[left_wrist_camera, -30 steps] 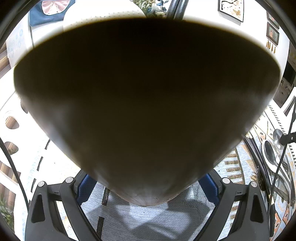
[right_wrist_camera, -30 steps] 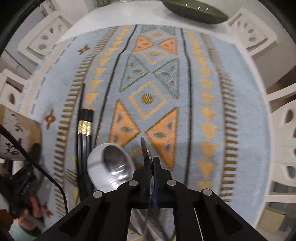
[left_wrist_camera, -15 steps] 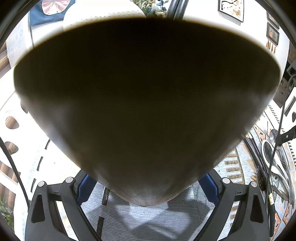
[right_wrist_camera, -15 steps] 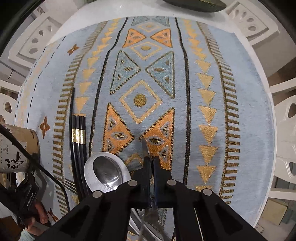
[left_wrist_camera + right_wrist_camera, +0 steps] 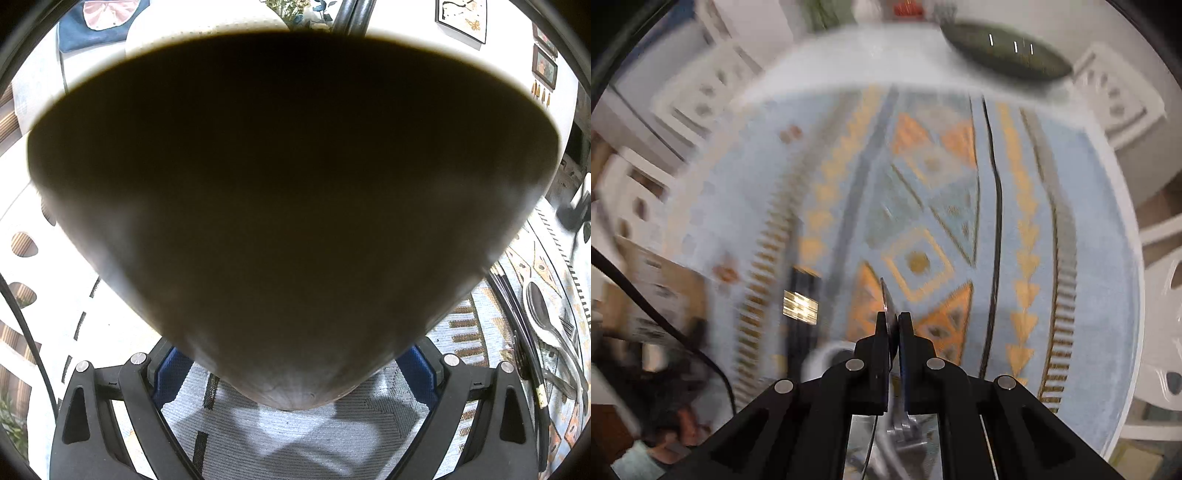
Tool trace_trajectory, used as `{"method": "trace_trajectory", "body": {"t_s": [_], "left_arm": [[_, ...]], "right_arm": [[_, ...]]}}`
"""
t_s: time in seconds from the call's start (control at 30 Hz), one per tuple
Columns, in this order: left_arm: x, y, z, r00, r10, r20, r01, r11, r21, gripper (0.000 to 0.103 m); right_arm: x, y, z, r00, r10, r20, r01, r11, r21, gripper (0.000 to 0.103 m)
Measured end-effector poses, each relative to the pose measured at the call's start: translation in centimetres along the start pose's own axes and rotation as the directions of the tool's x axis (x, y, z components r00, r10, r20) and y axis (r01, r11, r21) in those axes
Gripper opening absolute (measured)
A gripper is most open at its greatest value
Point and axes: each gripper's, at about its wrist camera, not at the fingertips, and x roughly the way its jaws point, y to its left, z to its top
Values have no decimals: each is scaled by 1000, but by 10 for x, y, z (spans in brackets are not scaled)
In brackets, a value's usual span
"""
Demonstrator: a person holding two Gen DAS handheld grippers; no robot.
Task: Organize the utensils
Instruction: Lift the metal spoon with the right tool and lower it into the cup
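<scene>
- the right hand-held gripper (image 5: 894, 325) has its jaws pressed together on a thin flat metal utensil (image 5: 887, 295), seen edge-on, whose tip sticks out just past the fingertips; which kind of utensil it is cannot be told.
- the right wrist view is smeared by motion, so small detail is lost.
- below it lies a pale blue patterned cloth (image 5: 1089, 221) with orange triangles and dark stripes, spread over the white bench (image 5: 849, 55).
- black chopsticks (image 5: 801, 295) with gold bands lie on the cloth to the left of the gripper, with the bowl of a silver spoon (image 5: 827, 354) just beside them, partly hidden by the gripper's frame.
- a dark oval dish (image 5: 1008, 51) sits at the far edge of the bench, off the cloth.
- the left hand-held gripper (image 5: 295, 376) has its fingers spread wide around a big dark brown container (image 5: 288, 192) that fills most of its view; the blue pads (image 5: 170, 373) stand at its sides, but whether they press on it cannot be told.
- in the left wrist view the spoon (image 5: 539, 310) and chopsticks (image 5: 517, 321) lie side by side on the cloth at the far right, with more silver cutlery (image 5: 570, 339) next to them, too small to name.
</scene>
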Motion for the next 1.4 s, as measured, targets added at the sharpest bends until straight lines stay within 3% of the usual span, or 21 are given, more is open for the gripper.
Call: {"method": "trace_trajectory", "body": {"t_s": [0.13,0.2,0.23,0.37,0.43,0.53,0.63,0.8,1.17,1.3,1.4], "left_arm": [[-1,-1,2,1000,0,0,0,1000,0,96],[-2,1,1,1000,0,0,0,1000,1,96],[-2,2,1,1000,0,0,0,1000,1,96],[-1,2,1,1000,0,-1,0,1000,1,96],[-1,1,1,1000,0,-1,0,1000,1,96],[-2,2,1,1000,2,-1,-2,1000,2,96],[-4,7,0,1000,6,-3,-6,1000,6,96],[-4,11,-2,1000,7,-3,-7,1000,7,96],[-4,9,-2,1000,8,-4,-8,1000,7,96],[-4,9,-1,1000,8,-4,-8,1000,7,96],[-6,12,-2,1000,8,-4,-8,1000,7,96]], "right_arm": [[-57,24,13,976,116,184,-112,993,-34,4],[-91,45,18,935,189,299,-172,982,-83,4],[-110,57,21,900,232,370,-204,972,-113,4],[-147,105,32,793,278,541,-208,960,-189,4],[-154,128,39,752,282,595,-190,958,-214,4],[-152,153,47,713,335,616,-246,942,-227,4],[-133,177,52,712,353,607,-265,936,-233,4],[-99,197,50,727,315,610,-198,947,-252,4],[-67,194,31,755,314,576,-191,945,-265,4],[-65,196,32,791,317,523,-191,940,-281,7],[-69,191,33,801,338,493,-219,933,-284,8]]}}
